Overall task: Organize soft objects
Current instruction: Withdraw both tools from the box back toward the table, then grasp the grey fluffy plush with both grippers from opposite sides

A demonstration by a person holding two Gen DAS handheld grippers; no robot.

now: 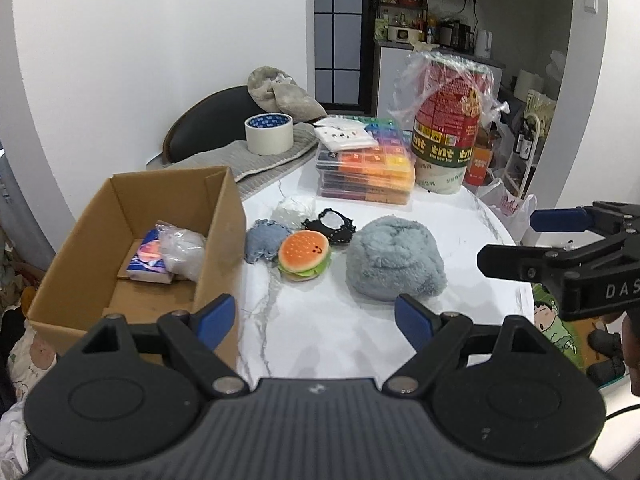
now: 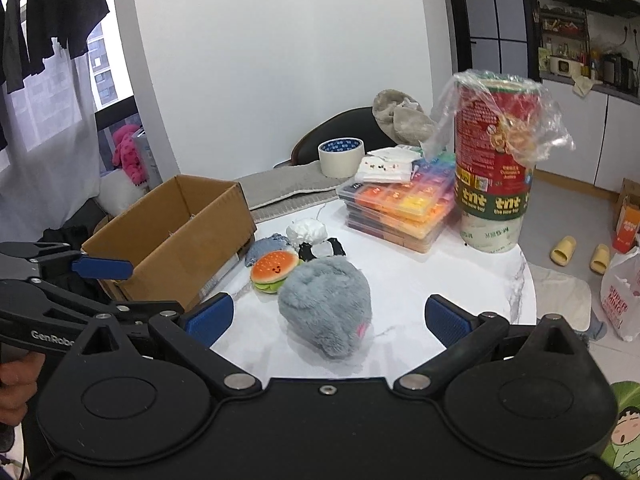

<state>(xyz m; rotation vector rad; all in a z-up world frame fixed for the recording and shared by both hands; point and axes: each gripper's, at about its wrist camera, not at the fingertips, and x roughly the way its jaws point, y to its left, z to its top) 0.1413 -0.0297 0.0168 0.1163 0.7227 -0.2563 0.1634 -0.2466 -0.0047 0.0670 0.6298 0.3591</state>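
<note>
A fluffy grey-blue plush (image 1: 395, 259) (image 2: 326, 306) lies on the white marble table (image 1: 320, 332). Left of it sit a burger plush (image 1: 305, 255) (image 2: 274, 270), a denim pouch (image 1: 262, 242), a white soft lump (image 1: 293, 210) (image 2: 307, 231) and a black-and-white piece (image 1: 330, 226). An open cardboard box (image 1: 80, 264) (image 2: 172, 236) at the left holds a tissue pack (image 1: 150, 260) and a plastic-wrapped item (image 1: 185, 250). My left gripper (image 1: 314, 318) is open and empty, near the table's front edge. My right gripper (image 2: 328, 316) is open and empty, just in front of the grey plush.
Stacked colourful bead cases (image 1: 368, 164), a wrapped red canister (image 1: 448, 120), a tape roll (image 1: 269, 133) on a grey cloth (image 1: 264, 160) and a chair (image 1: 208, 120) stand behind. Slippers (image 2: 563, 250) and bags lie on the floor at the right.
</note>
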